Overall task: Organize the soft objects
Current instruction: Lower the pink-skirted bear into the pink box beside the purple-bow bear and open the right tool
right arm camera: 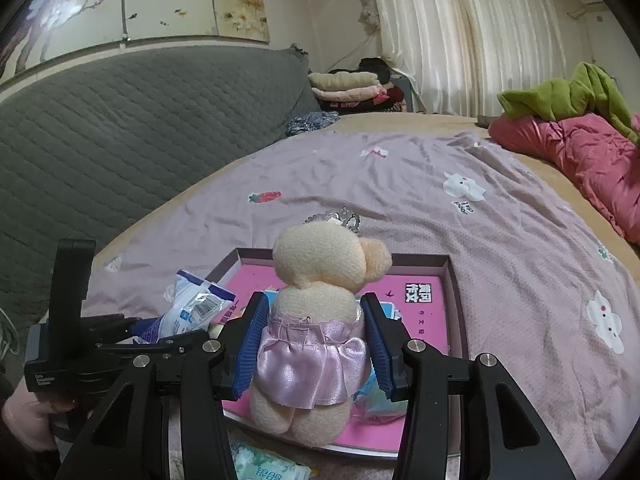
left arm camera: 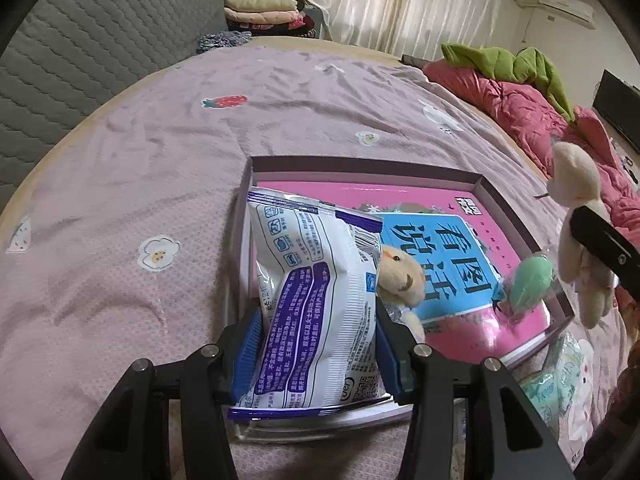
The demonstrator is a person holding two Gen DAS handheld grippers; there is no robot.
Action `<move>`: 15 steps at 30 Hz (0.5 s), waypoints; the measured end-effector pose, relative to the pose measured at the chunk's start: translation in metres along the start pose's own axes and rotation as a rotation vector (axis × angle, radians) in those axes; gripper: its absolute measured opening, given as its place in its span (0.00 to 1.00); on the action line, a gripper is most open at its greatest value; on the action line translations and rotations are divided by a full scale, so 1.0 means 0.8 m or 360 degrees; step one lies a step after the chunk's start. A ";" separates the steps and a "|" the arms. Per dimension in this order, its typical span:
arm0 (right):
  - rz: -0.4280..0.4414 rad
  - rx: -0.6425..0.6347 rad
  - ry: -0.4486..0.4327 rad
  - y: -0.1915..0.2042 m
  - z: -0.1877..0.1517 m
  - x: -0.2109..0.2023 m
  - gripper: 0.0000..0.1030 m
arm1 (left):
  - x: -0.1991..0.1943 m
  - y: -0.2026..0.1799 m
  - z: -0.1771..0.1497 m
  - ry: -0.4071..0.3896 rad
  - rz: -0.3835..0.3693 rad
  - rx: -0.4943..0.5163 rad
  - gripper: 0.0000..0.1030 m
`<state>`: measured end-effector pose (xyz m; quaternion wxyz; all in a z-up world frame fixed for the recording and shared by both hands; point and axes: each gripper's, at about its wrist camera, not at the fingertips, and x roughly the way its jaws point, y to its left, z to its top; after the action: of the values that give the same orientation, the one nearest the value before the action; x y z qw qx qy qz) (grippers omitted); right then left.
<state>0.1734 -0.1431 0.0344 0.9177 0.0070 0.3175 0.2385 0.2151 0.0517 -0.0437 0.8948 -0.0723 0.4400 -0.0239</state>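
A wide bed [left arm camera: 168,184] carries everything, covered by a mauve sheet [right arm camera: 500,248] printed with strawberries, flowers and small white rabbits. A shallow open box [left arm camera: 496,196] with a pink and blue printed bottom rests directly on the sheet near the front. Just beside the box's near edge lies a pack of tissues [right arm camera: 260,466] in pale green wrapping. Along the right side of the bed a crumpled pink quilt [left arm camera: 520,108] is heaped, with a green garment [right arm camera: 568,96] draped on top. At the far corner a small blue patterned cloth [right arm camera: 310,122] lies bunched by the grey quilted headboard [right arm camera: 120,128].
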 end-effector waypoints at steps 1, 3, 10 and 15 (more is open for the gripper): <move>0.0000 -0.0002 0.0003 0.001 0.000 0.001 0.48 | 0.001 -0.001 0.000 0.0005 -0.0007 0.0004 0.49; 0.0002 -0.0005 0.0008 0.001 -0.001 0.003 0.48 | 0.002 -0.003 -0.001 0.0013 -0.0014 0.0013 0.49; -0.0012 -0.0004 0.0060 0.000 -0.006 0.016 0.48 | 0.006 -0.003 -0.003 0.0038 -0.0023 0.0007 0.49; -0.0032 -0.0011 0.0137 0.002 -0.013 0.030 0.48 | 0.009 0.003 -0.002 0.0057 -0.0033 -0.0032 0.49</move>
<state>0.1830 -0.1326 0.0120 0.9056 -0.0096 0.3559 0.2305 0.2178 0.0527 -0.0506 0.8856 -0.0855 0.4555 -0.0300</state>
